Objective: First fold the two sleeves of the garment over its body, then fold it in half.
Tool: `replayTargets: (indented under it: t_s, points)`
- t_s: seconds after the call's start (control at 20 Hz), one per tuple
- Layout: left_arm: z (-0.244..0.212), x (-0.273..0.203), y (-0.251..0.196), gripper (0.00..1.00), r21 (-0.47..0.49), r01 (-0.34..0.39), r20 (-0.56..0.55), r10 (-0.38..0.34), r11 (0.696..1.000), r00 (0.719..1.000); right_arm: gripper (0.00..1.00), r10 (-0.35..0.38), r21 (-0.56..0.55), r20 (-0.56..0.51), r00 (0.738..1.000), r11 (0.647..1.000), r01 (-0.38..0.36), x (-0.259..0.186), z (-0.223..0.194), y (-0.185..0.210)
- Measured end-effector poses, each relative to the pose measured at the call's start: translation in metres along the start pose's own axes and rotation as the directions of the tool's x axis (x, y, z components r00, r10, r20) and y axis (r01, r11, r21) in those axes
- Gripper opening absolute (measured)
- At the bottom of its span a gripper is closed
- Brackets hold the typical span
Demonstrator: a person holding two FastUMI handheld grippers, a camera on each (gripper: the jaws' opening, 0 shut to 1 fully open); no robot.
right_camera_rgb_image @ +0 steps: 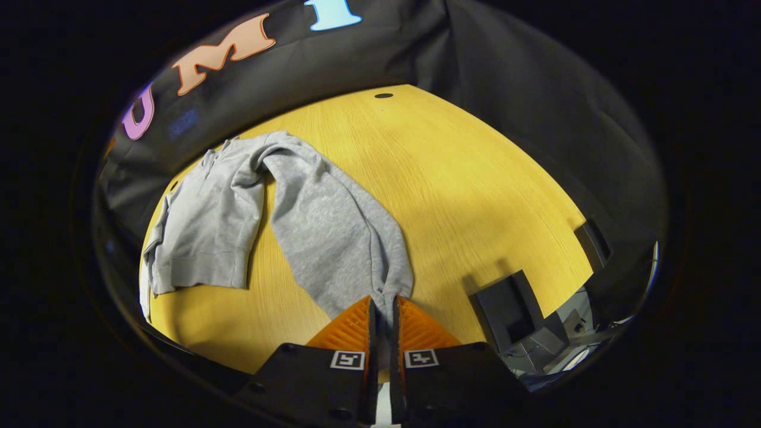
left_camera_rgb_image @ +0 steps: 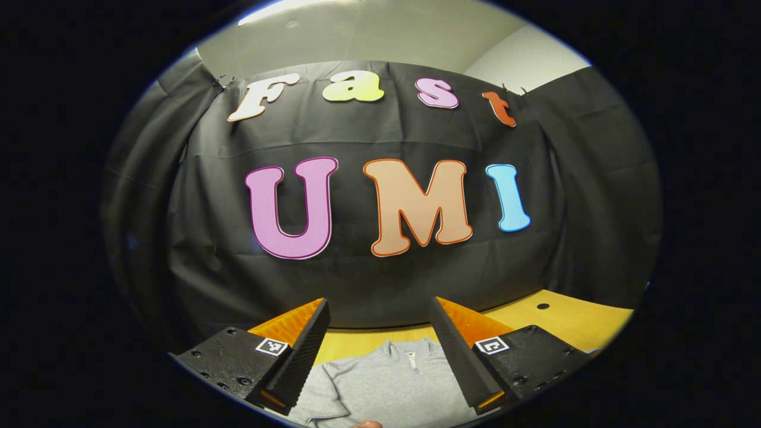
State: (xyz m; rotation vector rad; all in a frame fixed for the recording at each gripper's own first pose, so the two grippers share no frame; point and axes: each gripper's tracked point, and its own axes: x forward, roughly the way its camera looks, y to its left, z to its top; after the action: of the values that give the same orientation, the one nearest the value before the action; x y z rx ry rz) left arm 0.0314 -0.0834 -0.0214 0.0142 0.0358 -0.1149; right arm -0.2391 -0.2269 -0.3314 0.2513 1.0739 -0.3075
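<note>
Right tool (right_camera_rgb_image: 380, 315) clamped on the cuff end of a sleeve (right_camera_rgb_image: 333, 238), both fingers pinching the grey cloth between them, held near the front edge of the table (right_camera_rgb_image: 475, 178). Left tool (left_camera_rgb_image: 380, 351) spread wide and holding nothing, raised over the near side of the table and aimed at the booth wall, with the collar of the garment (left_camera_rgb_image: 386, 380) seen low between its fingers.

Lies flat on the yellow wood table, that garment: a grey zip-neck sweatshirt, body (right_camera_rgb_image: 202, 226) to the left in the right gripper view, collar toward the far wall, gripped sleeve trailing out to the right and toward the near edge.

Looks soft, light and limp; likely to drape, sag and bunch instead of holding a line, and to drag its shoulder along if pulled flat across the wood. Thick fleece-like knit, so probably not slippery between ridged fingers. Best taken at the cuffs and hem corners, where ribbed edges give a firmer bite; a lift-and-lay across the chest should suit better than a slide.

No brand or label legible on the sweatshirt. Small square black-and-white markers on both tools, patterns only, no readable words.
</note>
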Motion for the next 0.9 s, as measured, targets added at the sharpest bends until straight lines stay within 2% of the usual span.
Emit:
replayTargets:
  t_s: [0.2, 0.4, 0.45, 0.5, 0.9]
  points:
    - [0.000, -0.003, 0.007, 0.98, -0.003, -0.008, 0.001, 0.008, 1.000, 1.000, 0.10, 0.050, 0.084, 0.078, 0.996, 0.995, -0.057, -0.012, 0.038, 0.017]
    - [0.002, -0.006, 0.017, 0.98, 0.008, -0.022, 0.005, 0.022, 1.000, 1.000, 0.10, 0.112, 0.136, 0.180, 0.977, 0.981, -0.137, -0.023, 0.094, 0.045]
    - [0.002, -0.007, 0.021, 0.98, 0.010, -0.027, 0.006, 0.026, 1.000, 1.000, 0.05, 0.128, 0.138, 0.199, 0.972, 0.978, -0.157, -0.024, 0.107, 0.052]
    - [0.003, -0.008, 0.025, 0.98, 0.013, -0.033, 0.006, 0.033, 0.999, 0.999, 0.10, 0.143, 0.132, 0.218, 0.965, 0.976, -0.174, -0.025, 0.119, 0.059]
    - [0.003, -0.025, 0.075, 0.98, 0.045, -0.131, 0.000, 0.131, 0.990, 0.991, 0.10, 0.287, 0.044, 0.307, 0.907, 0.948, -0.314, -0.037, 0.183, 0.135]
